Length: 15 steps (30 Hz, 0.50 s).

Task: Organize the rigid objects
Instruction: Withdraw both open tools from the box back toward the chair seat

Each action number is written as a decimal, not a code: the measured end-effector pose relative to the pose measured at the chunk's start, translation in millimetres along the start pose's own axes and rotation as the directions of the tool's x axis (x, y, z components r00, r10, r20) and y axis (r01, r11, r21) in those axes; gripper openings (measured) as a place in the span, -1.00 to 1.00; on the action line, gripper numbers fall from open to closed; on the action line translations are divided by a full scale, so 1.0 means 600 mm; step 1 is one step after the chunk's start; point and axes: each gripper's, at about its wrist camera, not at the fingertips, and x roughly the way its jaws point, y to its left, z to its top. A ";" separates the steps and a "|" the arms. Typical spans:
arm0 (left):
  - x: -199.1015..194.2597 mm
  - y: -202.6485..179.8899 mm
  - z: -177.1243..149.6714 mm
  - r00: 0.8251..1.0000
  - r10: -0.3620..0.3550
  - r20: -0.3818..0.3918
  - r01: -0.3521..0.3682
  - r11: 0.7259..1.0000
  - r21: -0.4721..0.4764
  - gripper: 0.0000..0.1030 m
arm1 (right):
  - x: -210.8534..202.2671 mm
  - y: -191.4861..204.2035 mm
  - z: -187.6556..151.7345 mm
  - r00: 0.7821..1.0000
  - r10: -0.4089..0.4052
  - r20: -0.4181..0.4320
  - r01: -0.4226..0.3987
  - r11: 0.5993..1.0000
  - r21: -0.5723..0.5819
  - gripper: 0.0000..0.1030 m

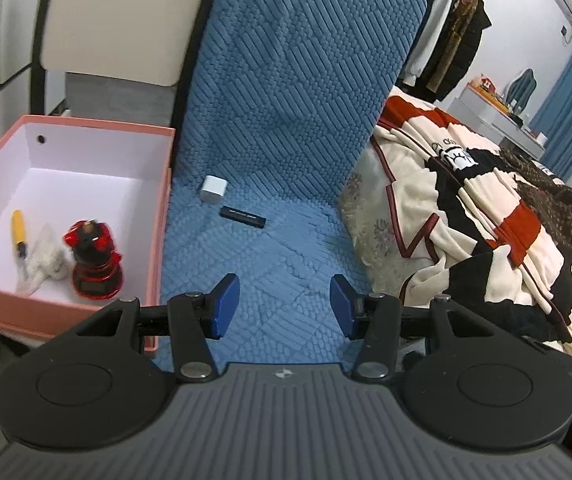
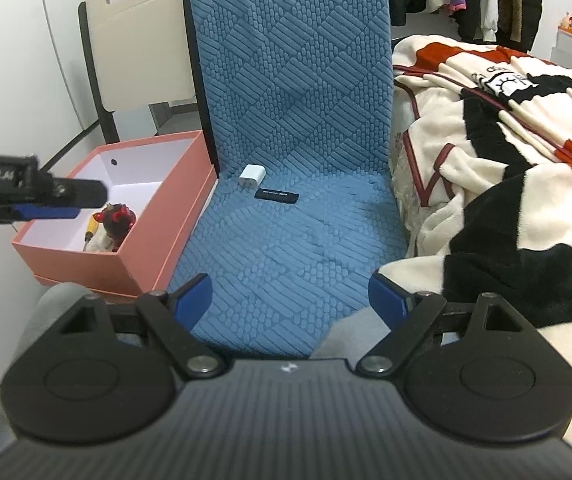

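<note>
A white charger cube [image 1: 213, 189] [image 2: 252, 176] and a black USB stick [image 1: 243, 216] [image 2: 277, 196] lie side by side on the blue quilted chair seat [image 1: 270, 264] [image 2: 286, 248], near the backrest. The pink box [image 1: 164, 200] [image 2: 166, 216] stands left of the seat and holds a red figurine [image 1: 93, 260] [image 2: 117, 222], a yellow-handled screwdriver [image 1: 18, 233] [image 2: 90, 229] and a white cloth [image 1: 48, 258]. My left gripper [image 1: 285, 306] hovers open over the seat's front, nothing between its blue pads. My right gripper [image 2: 289, 300] is open wide, empty, above the seat's front edge. The left gripper's finger [image 2: 46, 212] shows over the box in the right wrist view.
A cream, red and black blanket [image 1: 485, 216] [image 2: 505, 152] is heaped on the bed right of the chair. A second chair back [image 1: 118, 20] [image 2: 142, 40] stands behind the box. Clothes hang on a rack [image 1: 453, 24] at the back right.
</note>
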 end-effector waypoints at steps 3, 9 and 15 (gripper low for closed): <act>0.041 -0.010 0.013 1.000 -0.011 -0.018 0.011 1.000 0.006 0.09 | 0.028 -0.006 0.005 1.000 0.003 -0.004 -0.003 1.000 0.003 0.68; 0.145 -0.026 0.034 0.998 -0.030 -0.058 0.032 0.999 0.036 0.09 | 0.095 -0.030 0.014 1.000 0.002 -0.007 -0.002 1.000 0.020 0.68; 0.241 -0.018 0.061 0.996 -0.039 -0.078 0.042 0.999 0.032 0.09 | 0.159 -0.048 0.026 1.000 0.006 -0.009 -0.006 0.999 0.040 0.68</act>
